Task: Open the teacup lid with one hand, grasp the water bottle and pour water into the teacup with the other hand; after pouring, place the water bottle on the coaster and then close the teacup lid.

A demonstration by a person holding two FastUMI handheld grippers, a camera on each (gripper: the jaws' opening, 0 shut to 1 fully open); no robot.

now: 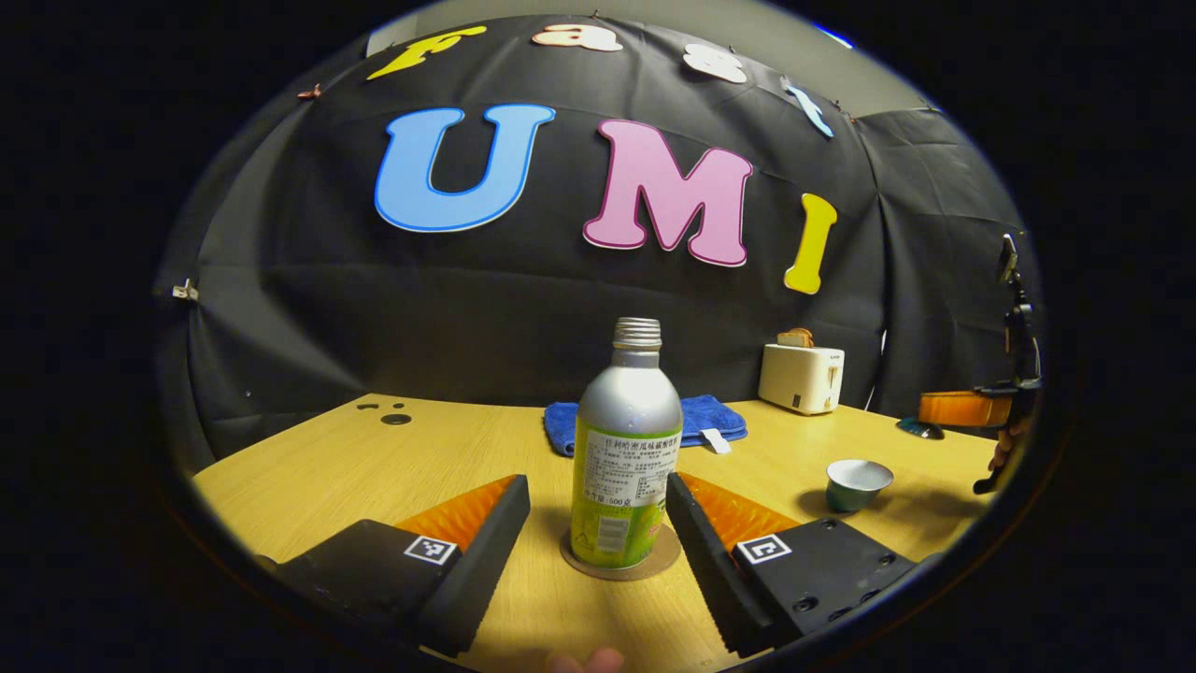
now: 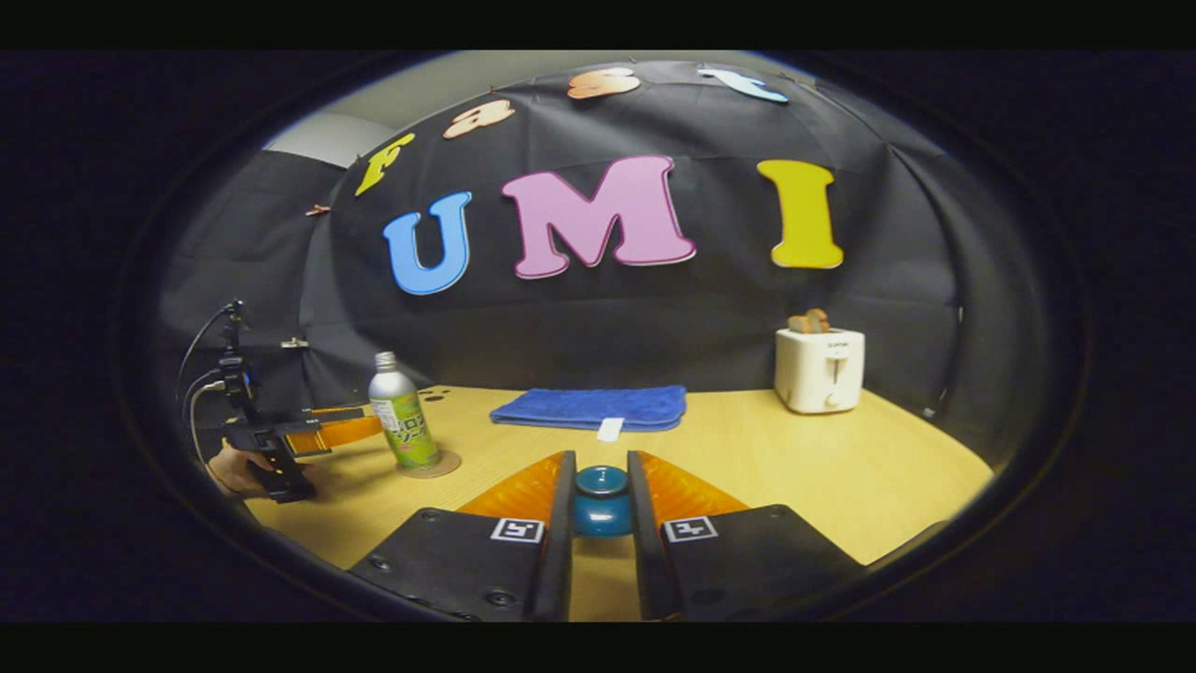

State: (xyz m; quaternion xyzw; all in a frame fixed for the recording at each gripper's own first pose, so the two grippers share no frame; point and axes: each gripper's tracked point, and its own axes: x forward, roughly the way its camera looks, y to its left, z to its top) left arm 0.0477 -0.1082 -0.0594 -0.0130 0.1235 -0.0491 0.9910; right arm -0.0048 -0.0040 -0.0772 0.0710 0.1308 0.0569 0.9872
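Now the left gripper (image 1: 598, 523) fingers stand open around the water bottle (image 1: 624, 458) on its coaster (image 1: 668, 558); the right gripper (image 2: 598, 505) fingers clamp the teacup lid (image 2: 600, 501).

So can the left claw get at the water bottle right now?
Probably yes. The left claw is open, with the water bottle upright on its coaster right between the fingers and gaps on both sides. Nothing stands in between; the open teacup sits well off to the side.
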